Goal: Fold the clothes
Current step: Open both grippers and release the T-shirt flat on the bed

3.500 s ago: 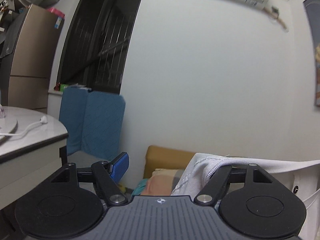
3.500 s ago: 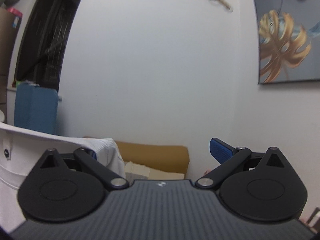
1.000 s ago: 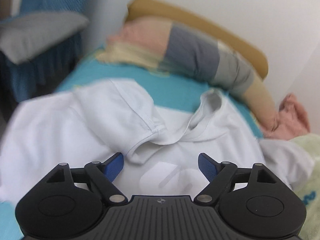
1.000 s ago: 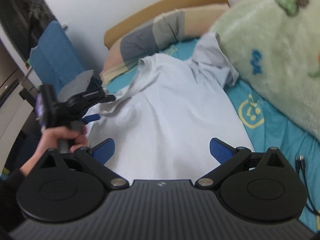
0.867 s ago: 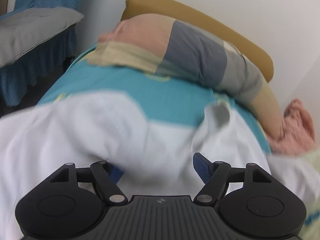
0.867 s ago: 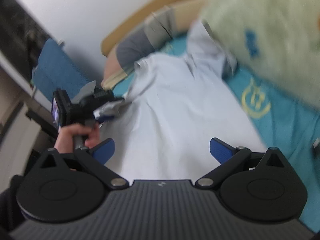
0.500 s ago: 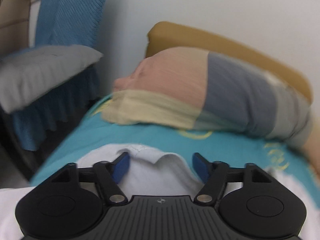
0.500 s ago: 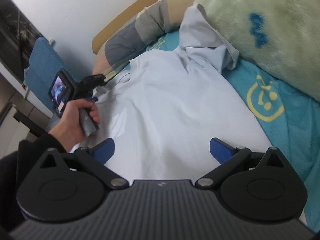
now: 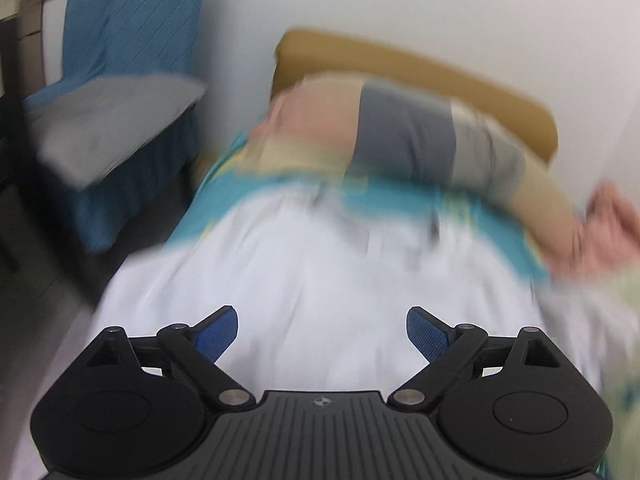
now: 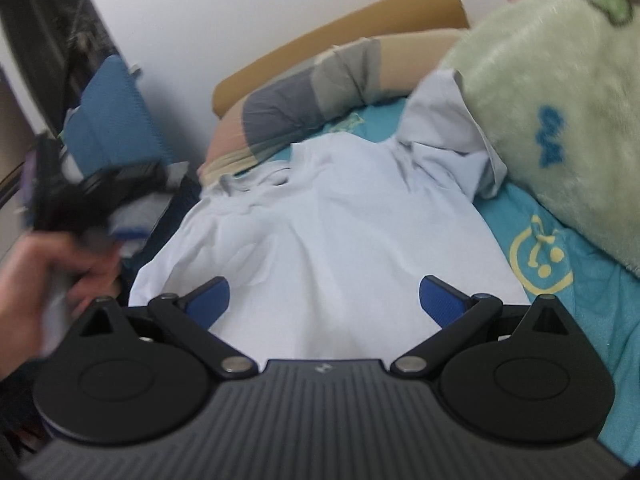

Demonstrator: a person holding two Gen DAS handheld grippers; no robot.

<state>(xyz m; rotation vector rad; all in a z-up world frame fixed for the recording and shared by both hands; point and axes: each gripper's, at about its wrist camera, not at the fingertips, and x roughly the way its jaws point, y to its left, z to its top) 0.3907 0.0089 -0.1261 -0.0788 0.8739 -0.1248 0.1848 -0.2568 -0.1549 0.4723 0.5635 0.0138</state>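
As it lies flat, shirt (image 10: 332,232) collar points headboardward

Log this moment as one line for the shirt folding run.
stage: shirt spread on bed | left gripper: open, empty | right gripper: open, empty, above hem | far sleeve bunched against green blanket

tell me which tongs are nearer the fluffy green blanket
Right. The right tongs hover over the white shirt beside the fluffy green blanket; the left tongs are across the shirt.
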